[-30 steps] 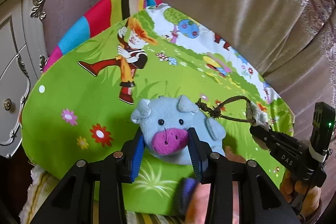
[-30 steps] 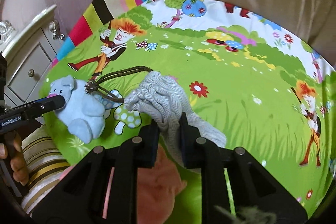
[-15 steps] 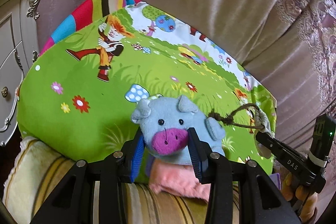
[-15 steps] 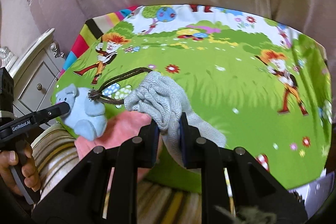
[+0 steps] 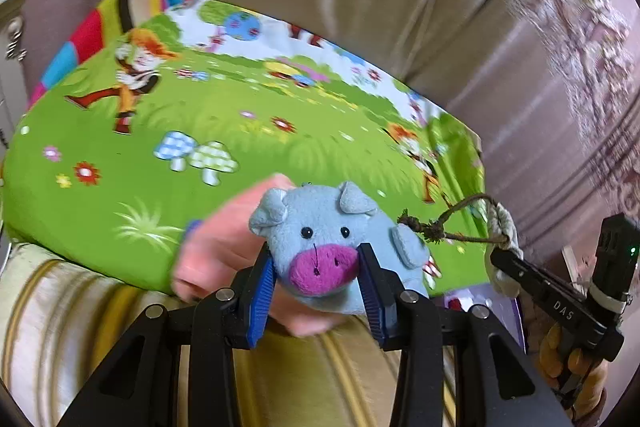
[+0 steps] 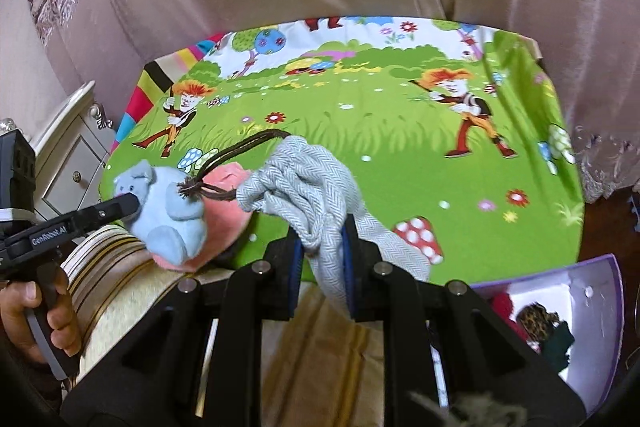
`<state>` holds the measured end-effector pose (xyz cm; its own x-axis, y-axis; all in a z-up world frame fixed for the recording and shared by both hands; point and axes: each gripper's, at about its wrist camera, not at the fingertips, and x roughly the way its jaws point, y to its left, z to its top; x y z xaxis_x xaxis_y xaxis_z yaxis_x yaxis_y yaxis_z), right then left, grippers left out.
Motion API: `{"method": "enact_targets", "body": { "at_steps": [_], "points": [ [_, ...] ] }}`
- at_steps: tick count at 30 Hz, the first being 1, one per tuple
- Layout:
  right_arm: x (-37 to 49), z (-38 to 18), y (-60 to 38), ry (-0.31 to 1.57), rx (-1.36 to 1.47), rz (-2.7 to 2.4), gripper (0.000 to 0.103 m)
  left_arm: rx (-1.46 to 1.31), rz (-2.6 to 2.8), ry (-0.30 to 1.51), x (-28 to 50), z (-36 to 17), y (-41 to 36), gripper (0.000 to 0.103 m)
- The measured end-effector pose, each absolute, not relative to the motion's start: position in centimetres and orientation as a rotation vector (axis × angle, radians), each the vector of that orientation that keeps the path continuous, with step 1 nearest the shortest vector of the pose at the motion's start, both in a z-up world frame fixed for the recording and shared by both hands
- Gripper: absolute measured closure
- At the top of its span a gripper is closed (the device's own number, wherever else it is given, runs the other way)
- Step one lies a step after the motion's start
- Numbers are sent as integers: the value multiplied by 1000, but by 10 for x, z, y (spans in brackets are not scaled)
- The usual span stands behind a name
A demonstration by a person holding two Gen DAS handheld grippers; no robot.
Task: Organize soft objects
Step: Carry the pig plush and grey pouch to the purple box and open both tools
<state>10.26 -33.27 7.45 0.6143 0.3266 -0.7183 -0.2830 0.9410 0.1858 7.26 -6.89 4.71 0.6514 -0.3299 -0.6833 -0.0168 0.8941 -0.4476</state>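
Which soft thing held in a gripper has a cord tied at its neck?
The grey pouch in the right gripper: a brown cord gathers its neck. The blue pig toy in the left gripper has a face.

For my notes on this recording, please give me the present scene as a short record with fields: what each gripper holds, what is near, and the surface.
left gripper: shut on blue plush pig, gripped at the head
right gripper: shut on grey drawstring pouch
pouch cord: brown, knotted, loops toward the pig
behind the pig: pink soft item
surface: green cartoon-print cloth
lower right: open purple box with items inside
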Motion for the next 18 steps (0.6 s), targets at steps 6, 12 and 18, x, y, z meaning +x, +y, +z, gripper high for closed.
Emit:
{"method": "enact_targets", "body": {
  "at_steps": [6, 12, 18],
  "points": [
    [76, 82, -378, 815, 91, 289, 82, -391, -276, 868, 68, 53, -114, 62],
    [57, 84, -430, 802, 136, 193, 82, -328, -375, 897, 63, 56, -164, 62],
    [42, 77, -472, 806, 173, 94, 82, -259, -457, 925, 57, 56, -210, 61]
  ]
}}
